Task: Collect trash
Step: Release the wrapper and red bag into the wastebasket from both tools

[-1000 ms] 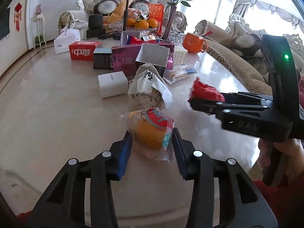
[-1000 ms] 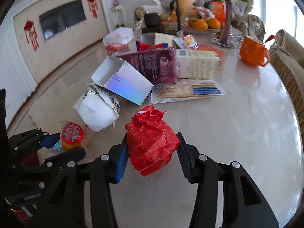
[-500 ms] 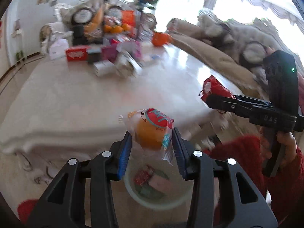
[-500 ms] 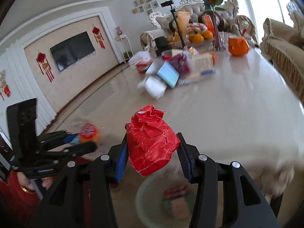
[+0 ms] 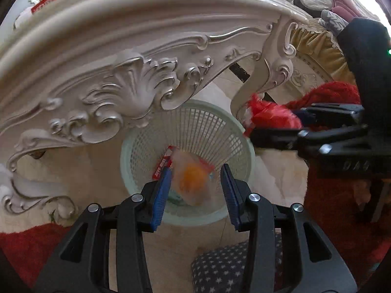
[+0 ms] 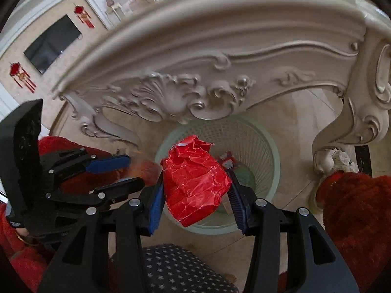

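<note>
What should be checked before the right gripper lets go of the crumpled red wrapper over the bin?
1. Right gripper shut on crumpled red foil wrapper: ok.
2. Wrapper above pale green mesh waste basket: ok.
3. Left gripper open, blurred orange packet in clear plastic dropping into basket: ok.
4. Left gripper clear of the wrapper's drop path: cannot tell.
5. Carved cream table edge clear of the basket mouth: cannot tell.

A home living room: ahead of the jaws curves an ornate carved cream counter, a wall-mounted television with red hanging ornaments off left, a mesh wastebasket on the marble floor just beyond.
</note>
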`<move>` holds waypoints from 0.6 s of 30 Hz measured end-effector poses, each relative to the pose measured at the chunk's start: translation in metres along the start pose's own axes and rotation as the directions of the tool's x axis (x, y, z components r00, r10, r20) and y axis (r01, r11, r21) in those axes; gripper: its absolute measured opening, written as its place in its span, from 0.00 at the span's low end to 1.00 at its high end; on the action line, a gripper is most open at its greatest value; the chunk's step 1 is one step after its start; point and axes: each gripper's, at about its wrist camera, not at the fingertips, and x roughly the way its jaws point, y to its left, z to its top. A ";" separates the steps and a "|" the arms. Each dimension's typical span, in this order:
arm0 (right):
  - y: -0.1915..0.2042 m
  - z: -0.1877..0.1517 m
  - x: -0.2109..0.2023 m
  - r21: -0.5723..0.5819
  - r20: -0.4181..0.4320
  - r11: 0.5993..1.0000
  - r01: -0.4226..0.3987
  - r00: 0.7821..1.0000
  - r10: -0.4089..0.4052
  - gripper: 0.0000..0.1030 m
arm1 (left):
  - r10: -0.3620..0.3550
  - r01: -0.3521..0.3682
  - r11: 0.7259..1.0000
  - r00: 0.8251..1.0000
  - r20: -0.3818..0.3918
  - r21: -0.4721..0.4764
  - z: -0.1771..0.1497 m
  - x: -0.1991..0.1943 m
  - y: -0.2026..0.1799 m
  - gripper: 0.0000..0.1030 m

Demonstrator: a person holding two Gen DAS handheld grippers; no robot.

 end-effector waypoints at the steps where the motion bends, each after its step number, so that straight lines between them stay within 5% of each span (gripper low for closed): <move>1: -0.001 0.005 0.007 0.001 -0.002 1.000 0.004 1.000 -0.004 0.53 | 0.000 0.000 1.000 1.000 0.000 -0.013 0.003 0.002 0.001 0.55; 2: -0.002 0.003 0.011 0.002 0.000 1.000 0.021 1.000 -0.021 0.57 | 0.005 -0.005 0.999 1.000 0.002 -0.034 0.006 0.005 0.004 0.68; 4: -0.007 0.001 0.011 0.004 0.028 0.997 0.073 0.997 -0.073 0.72 | 0.021 -0.021 0.998 1.000 0.005 -0.061 0.012 0.009 0.007 0.69; 7: -0.013 0.003 0.013 0.016 0.046 0.991 0.133 0.990 -0.134 0.73 | 0.052 -0.052 0.996 0.999 -0.003 -0.077 0.012 0.015 0.014 0.69; 13: -0.026 -0.007 0.009 0.084 0.045 0.990 0.110 0.992 -0.114 0.73 | 0.055 -0.056 0.992 0.998 -0.017 -0.114 -0.004 0.012 0.024 0.69; 18: -0.011 -0.011 -0.009 0.049 0.113 0.994 0.095 0.989 -0.100 0.73 | 0.085 -0.078 0.990 0.995 0.055 -0.116 -0.014 -0.015 0.028 0.69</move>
